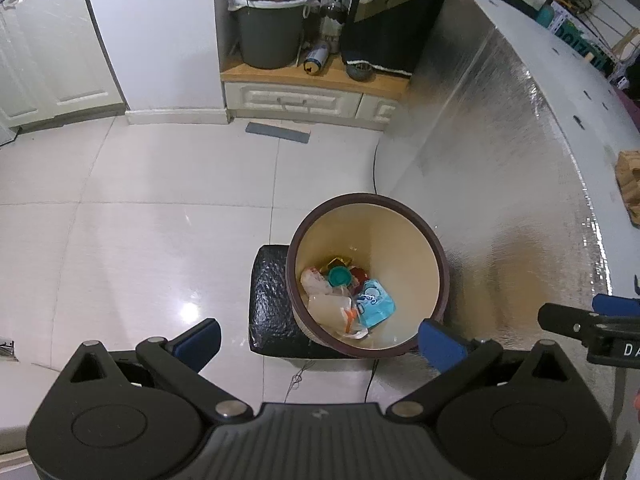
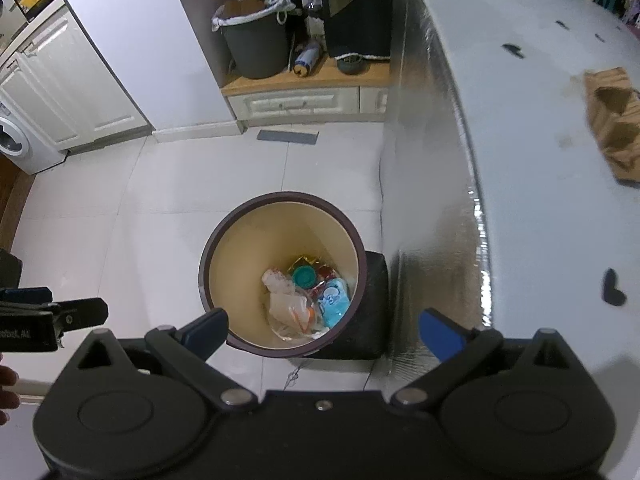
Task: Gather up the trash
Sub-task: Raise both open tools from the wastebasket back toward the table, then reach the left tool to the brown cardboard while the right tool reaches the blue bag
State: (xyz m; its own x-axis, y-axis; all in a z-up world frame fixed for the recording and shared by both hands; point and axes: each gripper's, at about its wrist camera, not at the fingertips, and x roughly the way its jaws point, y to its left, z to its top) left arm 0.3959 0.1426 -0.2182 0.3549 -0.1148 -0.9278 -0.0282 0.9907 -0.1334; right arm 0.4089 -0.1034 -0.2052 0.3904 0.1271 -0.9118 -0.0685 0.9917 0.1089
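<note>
A round waste bin (image 1: 424, 256) with a dark brown rim and cream inside stands on the floor beside the table; it also shows in the right wrist view (image 2: 240, 248). Inside lie a blue packet (image 1: 376, 304), a teal cap (image 1: 339, 277) and clear plastic wrappers (image 2: 288, 304). My left gripper (image 1: 320, 338) is open and empty above the bin's near rim. My right gripper (image 2: 324, 330) is open and empty, also over the bin. A crumpled brown paper piece (image 2: 616, 120) lies on the white table.
The white table (image 2: 520, 80) with a foil-wrapped side (image 1: 500, 140) fills the right. A black cushion (image 1: 268, 300) lies under the bin. A grey lined bin (image 1: 270, 28), bottles and a low cabinet (image 1: 312, 96) stand at the back. A washing machine (image 2: 16, 140) is far left.
</note>
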